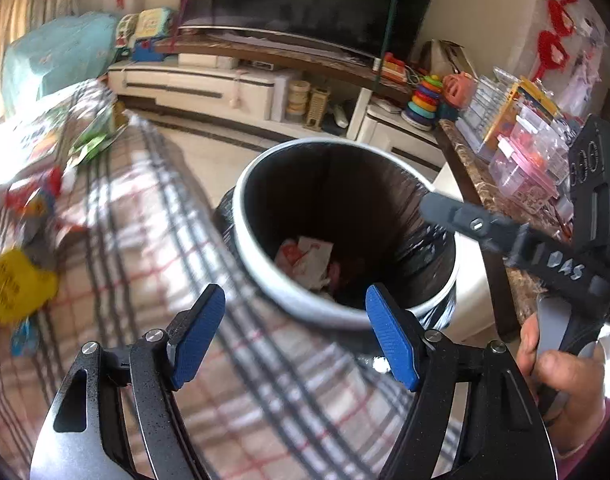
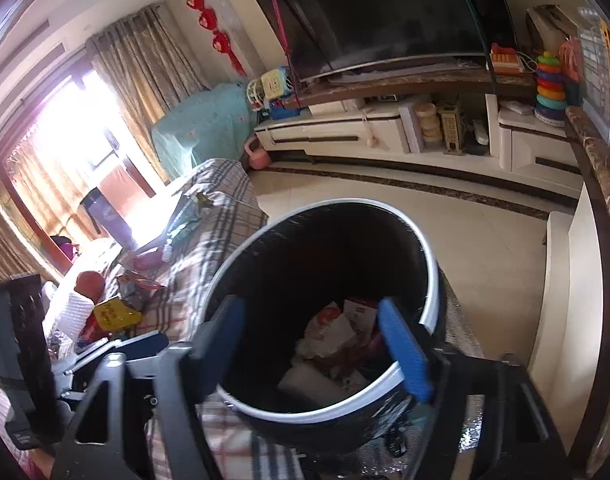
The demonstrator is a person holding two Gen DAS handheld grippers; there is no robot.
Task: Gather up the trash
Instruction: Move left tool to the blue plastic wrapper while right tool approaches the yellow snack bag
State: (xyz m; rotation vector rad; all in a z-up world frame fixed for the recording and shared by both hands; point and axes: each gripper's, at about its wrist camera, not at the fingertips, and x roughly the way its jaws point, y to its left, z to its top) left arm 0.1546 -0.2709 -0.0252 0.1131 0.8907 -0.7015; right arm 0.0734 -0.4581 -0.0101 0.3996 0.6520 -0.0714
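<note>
A round trash bin (image 1: 321, 314) with a black liner and a pale rim stands beside a checked cloth (image 1: 153, 216). Crumpled white and red wrappers (image 1: 305, 258) lie at its bottom. My left gripper (image 1: 295, 336) is open over the bin's near rim, with nothing between its blue pads. One finger (image 1: 465, 222) of the right gripper reaches over the bin's right edge. In the right wrist view my right gripper (image 2: 315, 344) is open above the bin (image 2: 305, 414), and the wrappers (image 2: 337, 336) lie far below its pads. A yellow wrapper (image 1: 13, 284) (image 2: 113, 312) and other litter lie on the cloth.
A marble-topped counter (image 1: 465, 160) with clear plastic boxes (image 1: 521, 160) runs close along the bin's right side. Beyond the tiled floor (image 2: 485, 248) stand a low TV cabinet (image 2: 345, 132), a television (image 2: 385, 12) and a ring-stack toy (image 2: 549, 84). A person's hand (image 1: 557, 372) holds the right gripper.
</note>
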